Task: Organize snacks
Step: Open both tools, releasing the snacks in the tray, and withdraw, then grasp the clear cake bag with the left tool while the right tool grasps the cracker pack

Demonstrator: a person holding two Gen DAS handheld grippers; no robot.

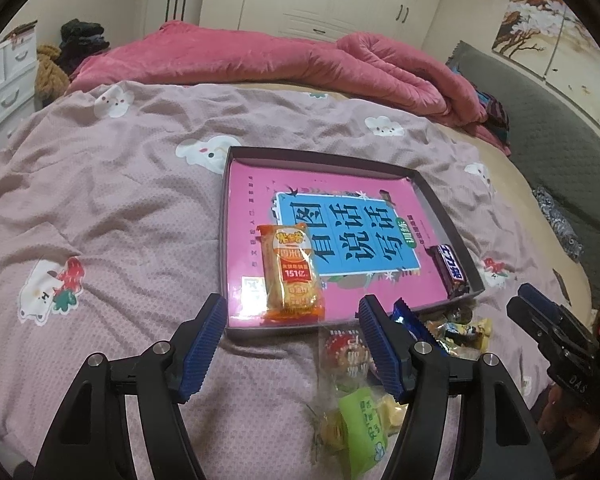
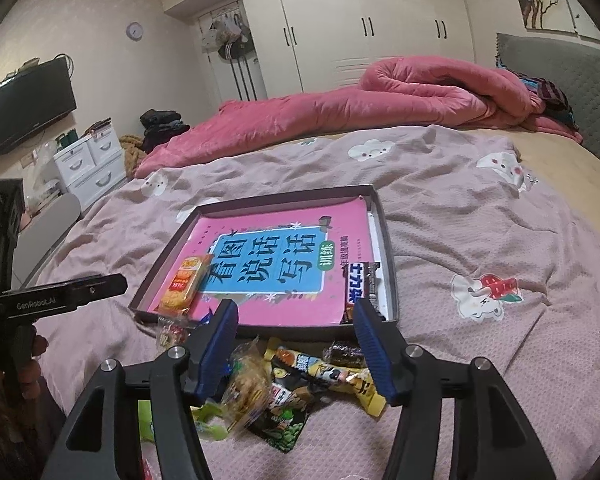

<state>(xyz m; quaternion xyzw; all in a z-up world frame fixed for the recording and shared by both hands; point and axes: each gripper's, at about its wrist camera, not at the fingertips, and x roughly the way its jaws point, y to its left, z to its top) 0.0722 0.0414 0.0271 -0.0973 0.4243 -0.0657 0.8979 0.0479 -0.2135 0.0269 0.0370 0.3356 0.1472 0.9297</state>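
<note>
A shallow dark box lid [image 1: 440, 200] is lying on the pink cartoon-print bedspread [image 1: 120, 200], lined with a pink book [image 1: 252, 184] whose blue panel is carrying large Chinese characters. Inside it, an orange cracker packet [image 1: 290, 276] marked "151亿" is resting at the near left, and a brown Snickers-style bar [image 1: 452, 270] with white-and-blue Chinese lettering is lying along the right wall. The left gripper [image 1: 292, 316] is hovering just short of the lid's near edge with its blue ribbed pads spread apart and gripping nothing. The right gripper [image 2: 296, 320] is likewise hanging released, its jaws parted over the loose snack pile [image 2: 300, 380] just in front of the lid: a yellow wrapper, a black-and-green pouch, a clear bag of golden biscuits, a blue wrapper and a green-labelled sachet [image 1: 364, 424], whose print is too blurred to read. In the right wrist view the other tool's handle is showing "GenRobot.AI". A rolled pink quilt [image 2: 400, 96] is lying across the far side of the bed, with white wardrobes [image 2: 360, 20] behind.
</note>
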